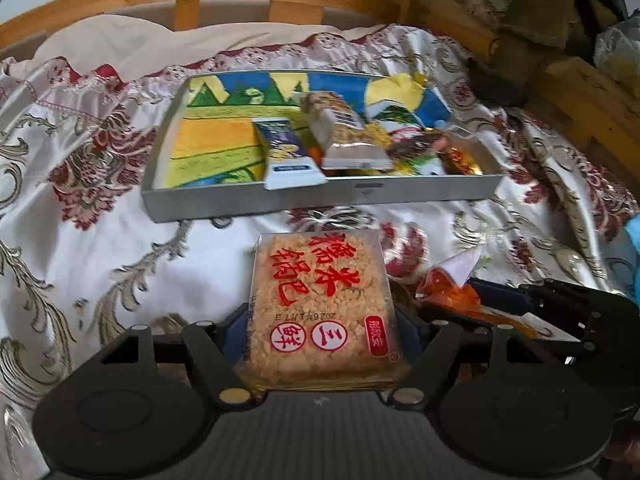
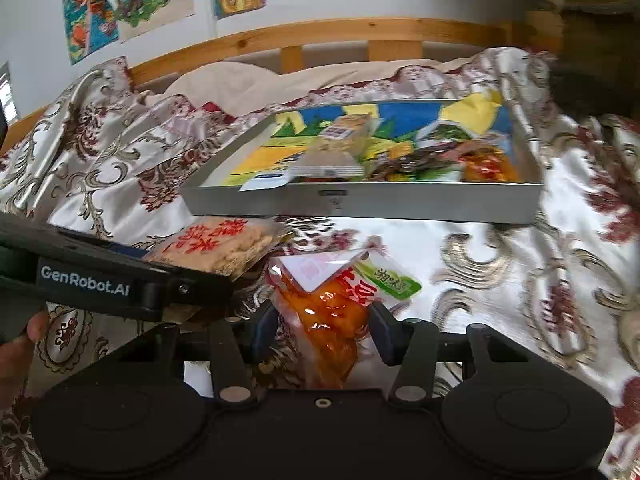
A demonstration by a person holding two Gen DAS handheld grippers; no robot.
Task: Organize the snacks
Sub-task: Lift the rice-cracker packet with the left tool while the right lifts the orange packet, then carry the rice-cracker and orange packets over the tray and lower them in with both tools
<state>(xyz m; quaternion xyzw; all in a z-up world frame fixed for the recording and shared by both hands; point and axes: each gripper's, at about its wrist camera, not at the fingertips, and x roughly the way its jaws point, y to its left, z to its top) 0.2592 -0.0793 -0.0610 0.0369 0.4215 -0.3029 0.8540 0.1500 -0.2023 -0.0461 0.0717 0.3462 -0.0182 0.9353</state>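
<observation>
Left gripper (image 1: 320, 332): jaws spread wide, one dark pad against each side of the rice cracker pack (image 1: 320, 304), pinching it across its width.
Rice cracker pack: square, clear wrap, red print; it looked light, stiff and brittle, so hard squeezing might crumble it. Taking it by the flat side edges seemed right.
Right gripper (image 2: 322, 330): jaws partly closed, pads on either flank of the orange pouch (image 2: 332, 312), pinching it at its waist.
Orange pouch: glossy, lumpy and soft; it looked slippery and likely to sag. Its folded white top pointed to 12 o'clock.
Neighbours: in the right view, the left gripper and its pack sat at 10 o'clock from the pouch, just beside it.
Tray (image 1: 400, 194): grey rim, bright picture floor, at 12 o'clock from both grippers, apart from them, on the patterned cloth (image 1: 80, 240).
Tray contents: several wrapped snacks (image 1: 352, 136) piled toward its right half; the left half was bare.
Judgement: both packs seemed bound for the tray.
</observation>
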